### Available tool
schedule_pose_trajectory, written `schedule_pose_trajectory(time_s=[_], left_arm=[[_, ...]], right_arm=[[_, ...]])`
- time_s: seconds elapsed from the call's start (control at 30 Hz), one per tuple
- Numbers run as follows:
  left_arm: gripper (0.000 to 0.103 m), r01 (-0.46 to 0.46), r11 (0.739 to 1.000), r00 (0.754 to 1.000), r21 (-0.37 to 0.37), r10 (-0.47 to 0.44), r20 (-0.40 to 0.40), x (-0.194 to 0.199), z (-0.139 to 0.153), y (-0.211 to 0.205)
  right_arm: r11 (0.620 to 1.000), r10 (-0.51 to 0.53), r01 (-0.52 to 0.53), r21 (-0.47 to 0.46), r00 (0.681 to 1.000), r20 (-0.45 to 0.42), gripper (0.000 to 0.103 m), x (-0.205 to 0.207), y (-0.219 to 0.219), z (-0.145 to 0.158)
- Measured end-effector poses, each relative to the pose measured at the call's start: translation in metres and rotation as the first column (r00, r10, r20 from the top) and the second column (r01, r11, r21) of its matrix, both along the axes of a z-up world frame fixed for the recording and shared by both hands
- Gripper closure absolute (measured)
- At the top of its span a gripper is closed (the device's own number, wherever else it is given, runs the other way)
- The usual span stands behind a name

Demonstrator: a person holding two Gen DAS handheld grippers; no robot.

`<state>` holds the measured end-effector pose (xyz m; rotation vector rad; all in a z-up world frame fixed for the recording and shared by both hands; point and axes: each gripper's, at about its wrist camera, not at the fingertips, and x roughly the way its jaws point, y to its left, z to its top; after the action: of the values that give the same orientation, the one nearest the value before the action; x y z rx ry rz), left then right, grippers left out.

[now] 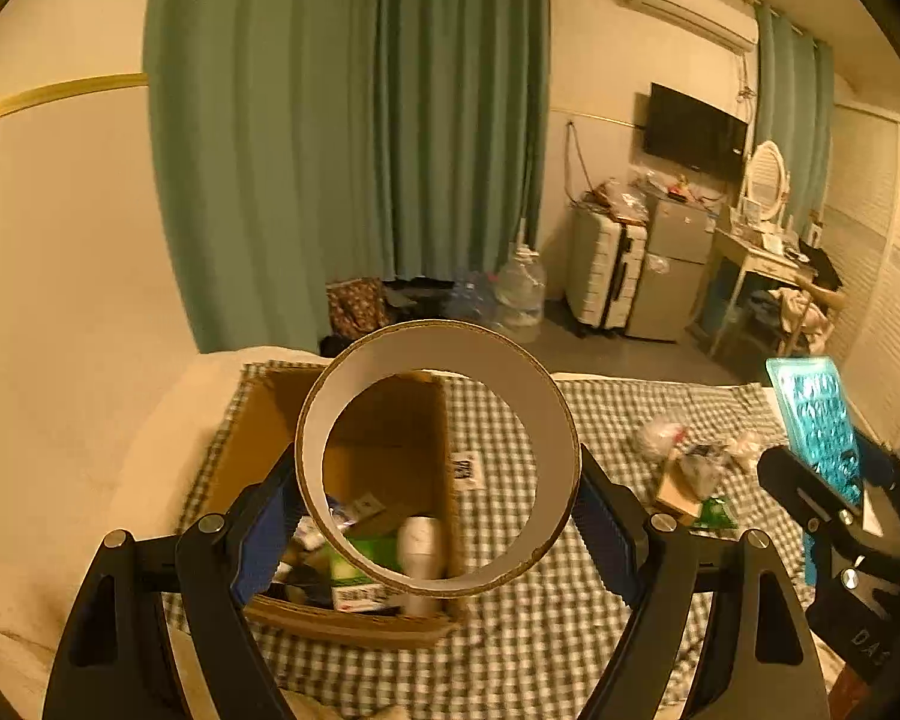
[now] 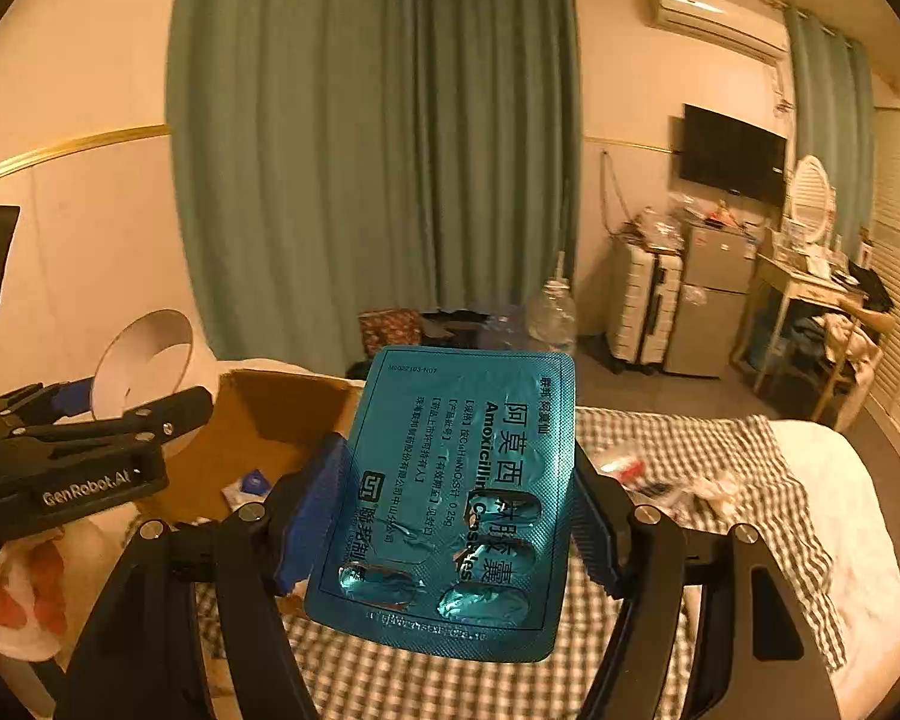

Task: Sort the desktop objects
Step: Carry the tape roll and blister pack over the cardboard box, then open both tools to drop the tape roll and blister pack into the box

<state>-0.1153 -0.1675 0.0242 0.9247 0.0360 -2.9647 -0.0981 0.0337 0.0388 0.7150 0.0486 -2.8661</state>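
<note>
My left gripper (image 1: 438,516) is shut on a wide cardboard tape ring (image 1: 546,414) and holds it above the open cardboard box (image 1: 384,420) on the checked cloth. The ring also shows in the right wrist view (image 2: 150,348). The box holds several small items, among them a white bottle (image 1: 421,546) and a green packet (image 1: 354,564). My right gripper (image 2: 456,510) is shut on a teal amoxicillin blister pack (image 2: 450,498), held upright to the right of the box (image 2: 282,414). The pack and right gripper show in the left wrist view (image 1: 816,420).
Loose wrappers and small packets (image 1: 690,462) lie on the checked cloth (image 1: 570,630) right of the box. Behind the bed are green curtains (image 1: 342,120), a water jug (image 1: 519,294), a suitcase (image 1: 606,264), a small fridge (image 1: 672,270) and a dressing table (image 1: 762,264).
</note>
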Motion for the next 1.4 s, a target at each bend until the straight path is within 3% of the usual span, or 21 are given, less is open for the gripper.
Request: schedule_pose_trajectory(time_s=[0.27, 0.57, 0.83, 1.1, 1.2, 1.23, 1.3, 1.4], left_arm=[[0.018, -0.059, 0.998, 0.998, 0.021, 0.058, 0.040, -0.008, -0.028, -0.044], [0.018, -0.137, 0.990, 0.986, 0.022, 0.134, 0.102, -0.020, -0.067, -0.097], [0.018, -0.149, 0.988, 0.976, 0.025, 0.143, 0.166, -0.038, -0.104, -0.115], [0.017, -0.131, 0.990, 0.978, 0.051, 0.121, 0.167, -0.050, -0.129, -0.120], [0.011, -0.112, 0.992, 0.980, 0.058, 0.100, 0.171, -0.054, -0.137, -0.118], [0.005, -0.097, 0.994, 0.982, 0.047, 0.087, 0.169, -0.054, -0.139, -0.116], [0.004, -0.070, 0.997, 0.984, 0.034, 0.064, 0.165, -0.052, -0.141, -0.111], [0.002, -0.042, 0.998, 0.986, 0.036, 0.036, 0.161, -0.047, -0.146, -0.106]], right_arm=[[0.995, 0.084, -0.085, 0.045, 0.996, 0.020, 0.034, -0.019, -0.060, -0.010], [0.986, 0.167, -0.169, 0.014, 0.983, 0.078, 0.034, -0.048, -0.108, -0.038], [0.977, 0.215, -0.212, -0.033, 0.967, 0.140, 0.034, -0.080, -0.136, -0.070], [0.973, 0.229, -0.223, -0.051, 0.953, 0.201, 0.034, -0.112, -0.155, -0.099], [0.966, 0.257, -0.242, -0.093, 0.945, 0.204, 0.029, -0.124, -0.162, -0.104], [0.961, 0.270, -0.251, -0.113, 0.941, 0.203, 0.019, -0.126, -0.163, -0.105], [0.965, 0.253, -0.233, -0.122, 0.949, 0.186, 0.009, -0.130, -0.165, -0.103], [0.975, 0.212, -0.196, -0.101, 0.961, 0.177, 0.008, -0.132, -0.166, -0.101]])
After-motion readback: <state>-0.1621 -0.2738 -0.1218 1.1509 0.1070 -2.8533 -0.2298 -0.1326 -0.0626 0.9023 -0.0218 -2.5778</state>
